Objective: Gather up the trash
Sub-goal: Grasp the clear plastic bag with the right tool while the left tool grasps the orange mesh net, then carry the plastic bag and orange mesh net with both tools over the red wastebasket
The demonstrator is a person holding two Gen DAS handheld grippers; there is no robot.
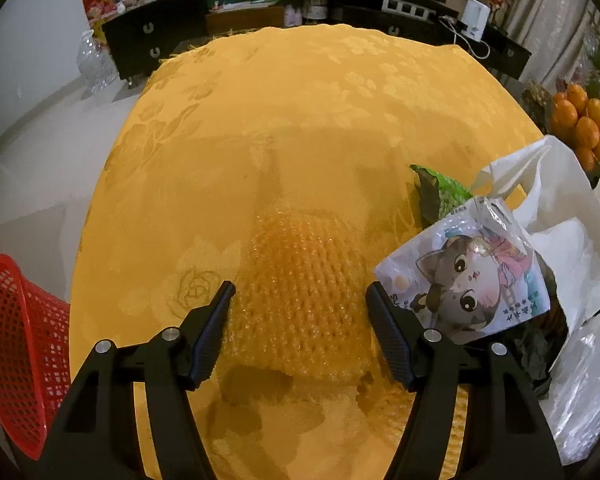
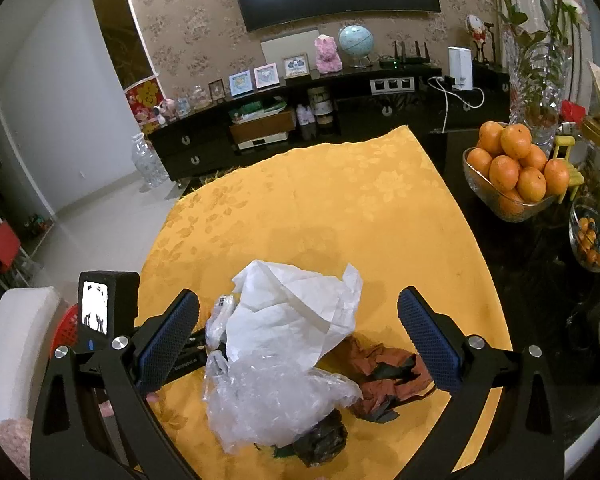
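cat snack pouch [image 1: 466,280], printed chars too small to read

Clear bubble wrap [image 1: 300,292] flat on yellow cloth, cat-print pouch [image 1: 468,276] tilted, crumpled white paper [image 2: 296,312] beside.

On the tablecloth [image 1: 300,100]: a sheet of bubble wrap [image 1: 300,292] lying flat, between the fingers of the left gripper [image 1: 300,300]. Just right of it, a cat-print snack bag [image 1: 472,280], leaning on a white paper bag [image 1: 560,208]. Behind the snack bag, a leaf [image 1: 440,192]. Left of the table and lower, a mesh basket [image 1: 16,344]. Far right, a bowl of oranges [image 2: 512,168].
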